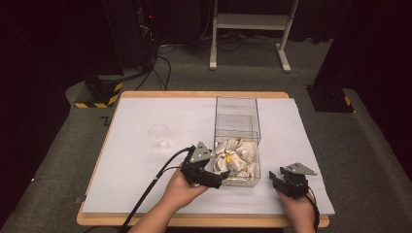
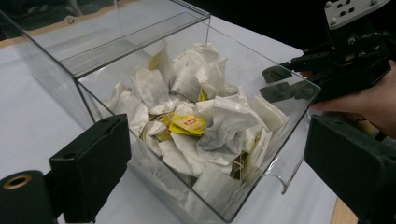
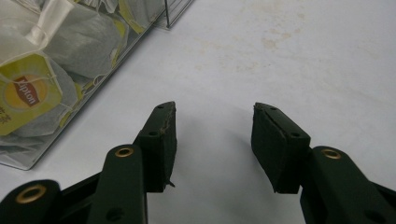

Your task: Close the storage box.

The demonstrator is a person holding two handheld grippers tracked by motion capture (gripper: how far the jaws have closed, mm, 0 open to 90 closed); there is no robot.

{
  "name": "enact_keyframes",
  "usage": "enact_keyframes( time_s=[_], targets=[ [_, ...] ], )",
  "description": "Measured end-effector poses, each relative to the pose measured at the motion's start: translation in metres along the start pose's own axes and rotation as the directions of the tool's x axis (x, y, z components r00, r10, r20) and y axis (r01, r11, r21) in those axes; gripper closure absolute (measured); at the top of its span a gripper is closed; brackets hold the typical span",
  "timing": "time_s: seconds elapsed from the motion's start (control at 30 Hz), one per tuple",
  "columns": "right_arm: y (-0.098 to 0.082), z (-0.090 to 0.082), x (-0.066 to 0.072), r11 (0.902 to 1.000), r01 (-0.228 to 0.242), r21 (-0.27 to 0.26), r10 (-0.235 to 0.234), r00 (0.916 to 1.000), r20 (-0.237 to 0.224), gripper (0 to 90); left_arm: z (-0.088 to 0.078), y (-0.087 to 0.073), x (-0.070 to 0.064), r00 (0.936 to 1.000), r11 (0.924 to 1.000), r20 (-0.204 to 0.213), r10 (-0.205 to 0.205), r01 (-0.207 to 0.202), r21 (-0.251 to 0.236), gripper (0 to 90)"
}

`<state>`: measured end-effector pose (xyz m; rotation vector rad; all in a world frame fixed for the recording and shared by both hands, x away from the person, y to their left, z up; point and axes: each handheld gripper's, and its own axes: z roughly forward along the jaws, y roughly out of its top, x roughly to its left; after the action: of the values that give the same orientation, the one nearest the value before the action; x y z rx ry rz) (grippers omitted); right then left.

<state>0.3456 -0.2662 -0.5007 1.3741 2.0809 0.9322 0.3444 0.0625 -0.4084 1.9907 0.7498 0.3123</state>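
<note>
A clear plastic box stands on the white mat, its near compartment heaped with white tea bags. My left gripper hovers at the box's near left corner. In the left gripper view its jaws stand wide open on either side of that corner, not pressing on it, with the tea bags just ahead. My right gripper rests low over the mat to the right of the box, and it is open with nothing between its fingers. Tea bags show through the box wall at its upper left.
A small clear glass sits on the mat left of the box. The box's far compartment holds nothing. The right gripper shows beyond the box's far side. Bare white mat stretches ahead of the right jaws.
</note>
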Motion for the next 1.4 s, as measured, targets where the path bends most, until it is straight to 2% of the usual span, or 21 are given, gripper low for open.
enact_keyframes(
  time_s=[0.3, 0.43, 0.73, 0.83, 1.03, 1.3, 1.4],
  targets=[
    [0.000, 0.000, -0.001, 1.0000, -0.006, -0.002, 0.006, 1.0000, -0.004, 51.1, 0.016, 0.008, -0.002, 0.9995, 0.9997, 0.031, 0.005, -0.006, 0.023, 10.3],
    [0.000, -0.001, -0.001, 1.0000, -0.005, -0.002, 0.005, 1.0000, -0.005, 51.2, 0.022, 0.008, -0.003, 0.9993, 0.9985, 0.027, 0.024, -0.026, 0.048, 11.6],
    [0.000, -0.001, 0.000, 1.0000, -0.005, -0.001, 0.005, 1.0000, -0.006, 51.2, 0.031, 0.009, 0.000, 0.9995, 0.9965, 0.019, 0.026, -0.027, 0.078, 15.6],
    [0.000, -0.001, 0.000, 1.0000, -0.005, -0.001, 0.005, 1.0000, -0.006, 51.1, 0.034, 0.009, 0.001, 0.9989, 0.9950, 0.023, 0.041, -0.043, 0.090, 20.5],
    [0.000, -0.001, 0.000, 1.0000, -0.005, 0.000, 0.005, 1.0000, -0.004, 51.1, 0.039, 0.010, 0.000, 0.9990, 0.9948, 0.014, 0.042, -0.043, 0.092, 26.2],
    [0.000, 0.000, 0.000, 1.0000, 0.000, 0.001, 0.000, 1.0000, -0.004, 51.2, 0.044, 0.014, -0.005, 0.9982, 0.9930, 0.043, 0.041, -0.045, 0.109, 37.7],
    [0.000, 0.000, 0.000, 1.0000, 0.001, 0.001, -0.001, 1.0000, -0.003, 51.2, 0.047, 0.014, -0.006, 0.9986, 0.9904, 0.029, 0.045, -0.048, 0.130, 39.4]
  ],
)
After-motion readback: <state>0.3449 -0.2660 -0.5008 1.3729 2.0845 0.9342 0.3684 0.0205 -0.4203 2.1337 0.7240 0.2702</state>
